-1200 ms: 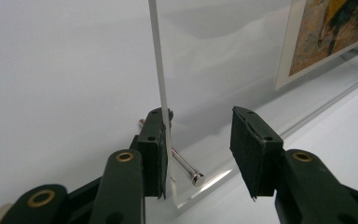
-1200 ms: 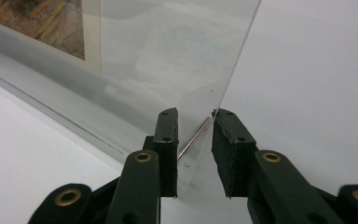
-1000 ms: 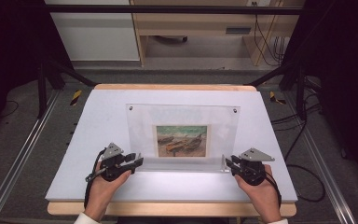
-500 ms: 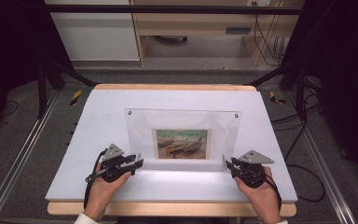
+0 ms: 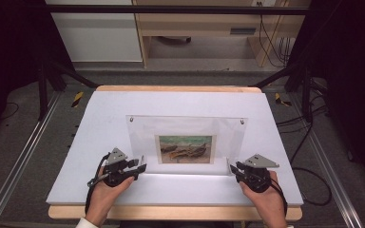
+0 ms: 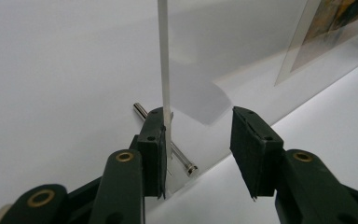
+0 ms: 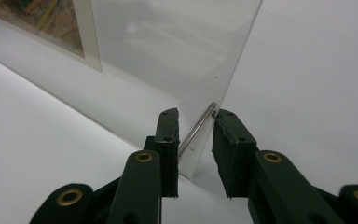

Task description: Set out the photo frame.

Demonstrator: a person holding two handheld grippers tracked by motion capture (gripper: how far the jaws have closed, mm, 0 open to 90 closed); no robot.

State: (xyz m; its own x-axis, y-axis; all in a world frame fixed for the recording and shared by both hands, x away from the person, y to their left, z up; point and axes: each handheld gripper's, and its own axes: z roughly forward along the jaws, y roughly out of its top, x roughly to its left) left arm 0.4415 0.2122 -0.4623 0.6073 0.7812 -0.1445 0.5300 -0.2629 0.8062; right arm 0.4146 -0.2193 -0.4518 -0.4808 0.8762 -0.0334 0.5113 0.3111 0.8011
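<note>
The clear acrylic picture frame (image 5: pixel 186 137) with its small landscape print (image 5: pixel 185 149) now stands more upright on the white tabletop (image 5: pixel 95 118) than a second ago. My left gripper (image 6: pixel 198 140) is open astride its lower corner; my right gripper (image 7: pixel 196 140) straddles the other corner's steel pin (image 7: pixel 197 129), grip uncertain.

Clear, glossy plastic frame (image 5: pixel 186 137), smooth enough to catch reflections. A shiny metal pin (image 7: pixel 196 129) runs through its corner. The print (image 5: pixel 186 148) inside looks like matt paper. The gripper pads (image 6: pixel 249 144) are dull black, slightly rough. White matt table (image 5: pixel 100 123), pale wood rim.
</note>
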